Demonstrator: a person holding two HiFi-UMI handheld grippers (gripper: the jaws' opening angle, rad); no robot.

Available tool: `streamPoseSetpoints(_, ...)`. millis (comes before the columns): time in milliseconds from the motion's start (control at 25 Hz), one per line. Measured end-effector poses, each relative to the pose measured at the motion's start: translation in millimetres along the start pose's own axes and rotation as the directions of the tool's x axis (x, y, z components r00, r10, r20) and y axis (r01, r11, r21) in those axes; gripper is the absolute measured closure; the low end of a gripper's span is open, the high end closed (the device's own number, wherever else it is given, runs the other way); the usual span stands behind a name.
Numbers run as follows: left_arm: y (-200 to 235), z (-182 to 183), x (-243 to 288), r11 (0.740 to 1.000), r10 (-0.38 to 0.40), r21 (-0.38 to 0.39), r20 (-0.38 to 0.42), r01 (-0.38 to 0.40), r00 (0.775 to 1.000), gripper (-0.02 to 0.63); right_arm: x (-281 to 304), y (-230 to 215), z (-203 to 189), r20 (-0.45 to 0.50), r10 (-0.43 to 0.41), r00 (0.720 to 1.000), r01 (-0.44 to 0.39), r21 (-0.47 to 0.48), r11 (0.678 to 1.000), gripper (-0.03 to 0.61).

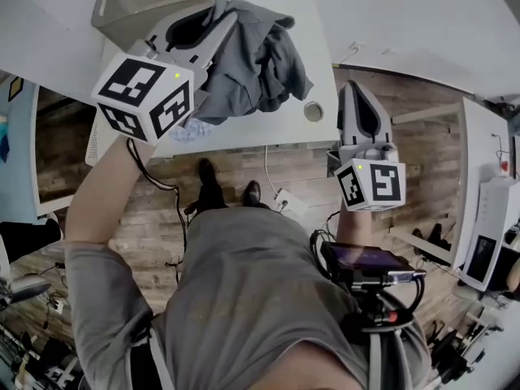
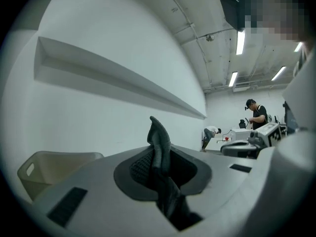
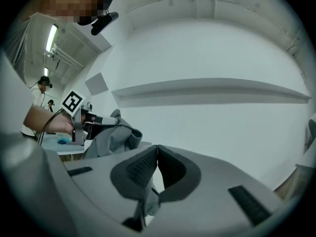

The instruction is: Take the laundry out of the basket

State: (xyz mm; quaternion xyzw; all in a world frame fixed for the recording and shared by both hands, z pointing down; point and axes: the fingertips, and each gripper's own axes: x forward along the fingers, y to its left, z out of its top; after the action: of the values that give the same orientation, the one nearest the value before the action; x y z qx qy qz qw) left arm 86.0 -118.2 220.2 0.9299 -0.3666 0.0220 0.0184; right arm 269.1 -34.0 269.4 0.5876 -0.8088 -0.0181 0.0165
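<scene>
garment (image 1: 252, 63): grey laundry piece, clear of the basket (image 1: 130, 2), hanging bunched from the left gripper (image 1: 213, 24) above the white bench (image 1: 309, 23).
left gripper state: fingers (image 2: 143, 164) clamped on a fold of the grey cloth, with a ridge of fabric standing up between them.
right gripper (image 3: 157, 154): fingers closed tip to tip on nothing, off the bench edge and over the wooden floor (image 1: 236, 177).
basket detail: pale smooth plastic with a slot handle, on the far part of the bench just beside the left gripper; contents not visible.
handling: likely light and limp, draping under its own weight; not fragile, and unlikely to slip against ribbed pads.
where to hold: best on a gathered fold rather than a single thin edge; a second pinch on the loose lower drape would probably spread it.
texture: matte soft cloth in deep creases; dark, finely ribbed finger pads.
also on bench: a small light-blue scrap (image 1: 191, 130) under the hanging cloth.
</scene>
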Motion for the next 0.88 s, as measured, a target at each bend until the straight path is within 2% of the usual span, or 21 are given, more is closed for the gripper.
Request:
streamPoseSetpoints(240, 5, -86, 21, 1.000, 0.022, 0.003, -0.081, -0.021, 0.997, 0.551, 10, -3, -3, 0.007, 0.004, 1.000, -0.004, -0.004, 1.000, 0.571)
streamPoseSetpoints(520, 19, -142, 32, 0.998, 0.046, -0.031, -0.076, -0.049, 0.996, 0.548, 31, 1, 1, 0.005, 0.002, 1.000, -0.002, -0.025, 1.000, 0.571)
streamPoseSetpoints(640, 23, -165, 36, 0.998, 0.057, -0.013, -0.099, -0.059, 0.993, 0.538, 36, 3, 0, -0.001, -0.008, 1.000, 0.008, -0.028, 1.000, 0.571)
streamPoseSetpoints(760, 27, -180, 32, 0.997, 0.073, -0.005, -0.121, -0.074, 0.990, 0.510, 37, 5, 0, -0.006, -0.016, 1.000, 0.016, -0.028, 0.999, 0.571)
streamPoseSetpoints(880, 34, -188, 22, 0.996, 0.084, -0.021, -0.156, -0.088, 0.984, 0.431, 41, 8, 2, 0.000, -0.016, 1.000, 0.016, -0.023, 1.000, 0.571)
